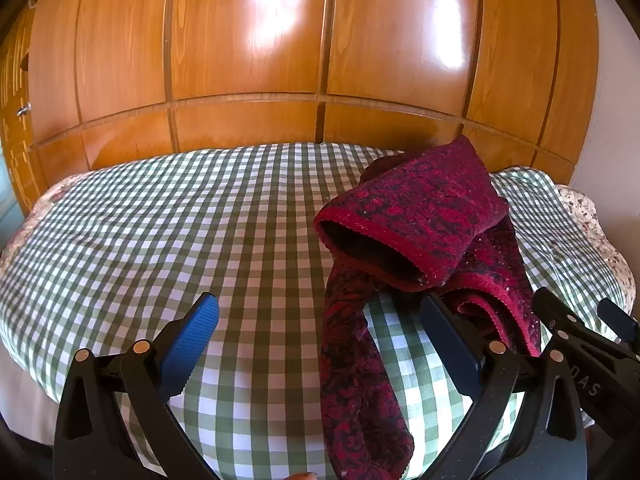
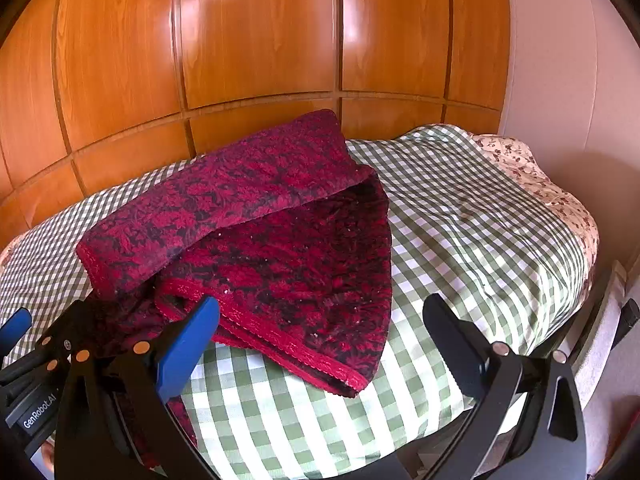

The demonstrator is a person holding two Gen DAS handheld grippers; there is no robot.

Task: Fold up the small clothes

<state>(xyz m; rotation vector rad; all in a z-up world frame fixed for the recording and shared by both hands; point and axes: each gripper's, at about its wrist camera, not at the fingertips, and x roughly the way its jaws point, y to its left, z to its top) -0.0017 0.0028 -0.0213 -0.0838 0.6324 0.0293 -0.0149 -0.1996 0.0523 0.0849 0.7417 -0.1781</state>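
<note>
Both tongs, left (image 1: 320, 344) & right (image 2: 320, 344), are hanging wide apart w/ nothing clamped, angling down over the red garment (image 2: 256, 224) that's lying rumpled on the checked bed (image 2: 460, 216) (prob. lining up for a first grab).

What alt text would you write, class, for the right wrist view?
A dark red patterned garment lies partly folded on a green-checked bedcover. The open right gripper hovers over its near hem, holding nothing. Glossy wooden wardrobe doors stand behind.
</note>
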